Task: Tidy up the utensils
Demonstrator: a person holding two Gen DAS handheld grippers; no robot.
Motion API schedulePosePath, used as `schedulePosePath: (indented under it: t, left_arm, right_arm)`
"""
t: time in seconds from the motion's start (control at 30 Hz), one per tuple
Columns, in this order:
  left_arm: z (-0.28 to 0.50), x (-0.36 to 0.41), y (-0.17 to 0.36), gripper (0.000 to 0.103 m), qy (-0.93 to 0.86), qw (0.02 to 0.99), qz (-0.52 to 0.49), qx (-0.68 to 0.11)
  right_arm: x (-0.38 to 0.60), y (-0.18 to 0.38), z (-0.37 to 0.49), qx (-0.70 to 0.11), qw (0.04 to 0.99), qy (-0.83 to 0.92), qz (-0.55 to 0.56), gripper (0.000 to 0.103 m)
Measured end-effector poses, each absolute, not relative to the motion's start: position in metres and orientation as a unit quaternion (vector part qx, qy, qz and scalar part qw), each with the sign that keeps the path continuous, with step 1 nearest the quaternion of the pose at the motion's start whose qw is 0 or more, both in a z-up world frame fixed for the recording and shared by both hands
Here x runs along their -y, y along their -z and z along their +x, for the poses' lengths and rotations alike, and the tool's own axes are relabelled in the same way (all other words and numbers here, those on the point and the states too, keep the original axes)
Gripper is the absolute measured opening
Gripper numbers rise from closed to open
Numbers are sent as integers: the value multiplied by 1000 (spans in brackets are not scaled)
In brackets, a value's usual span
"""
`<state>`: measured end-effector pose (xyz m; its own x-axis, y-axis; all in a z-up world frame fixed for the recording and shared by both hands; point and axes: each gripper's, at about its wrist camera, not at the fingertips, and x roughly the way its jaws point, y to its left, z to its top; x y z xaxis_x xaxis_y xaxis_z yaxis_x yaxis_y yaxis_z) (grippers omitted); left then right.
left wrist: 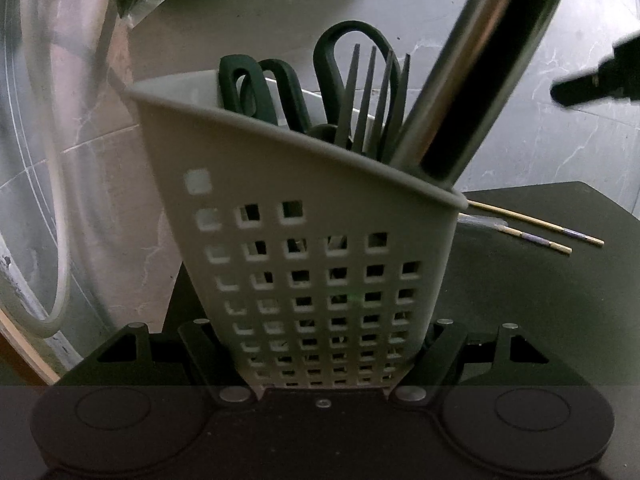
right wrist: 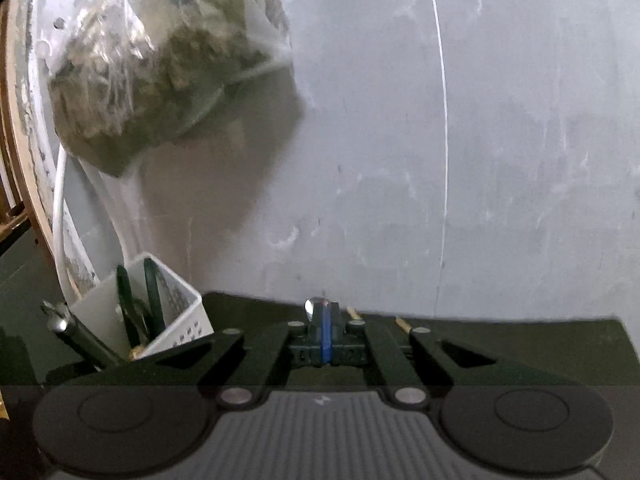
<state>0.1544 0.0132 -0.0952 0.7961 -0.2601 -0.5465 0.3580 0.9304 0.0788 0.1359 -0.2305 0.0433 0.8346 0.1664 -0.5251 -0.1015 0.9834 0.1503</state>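
White plastic caddy [left wrist: 312,248] sits gripped between the left gripper [left wrist: 320,360] jaws, tilted. Right gripper [right wrist: 324,340] jaws are clenched on a blue utensil, perhaps a spoon. Chopsticks [left wrist: 536,228] on the table [left wrist: 560,280] beyond may be knocked off.

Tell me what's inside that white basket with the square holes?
The basket holds black scissors, a dark fork and a steel handle. Their lower ends are mostly hidden behind its wall.
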Motion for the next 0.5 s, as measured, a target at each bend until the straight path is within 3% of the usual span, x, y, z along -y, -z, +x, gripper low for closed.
schedulePosePath:
  t: [0.03,0.17,0.37,0.5]
  left_arm:
    - [154,-13,95,77,163,943,89,-274]
    - [154,-13,95,77,161,943,90,-276]
    - [153,-8,94,77,153,944,87,-279]
    - [153,-6,93,77,142,945,80,-284]
  right_arm:
    - [230,-38,136,-286,954,-68,60,6]
    - [236,-17,150,-318,943,-72,63,52]
    - [236,3,198,-355,927,-117,32,76]
    - [230,23,240,-359,920,-153,10,83]
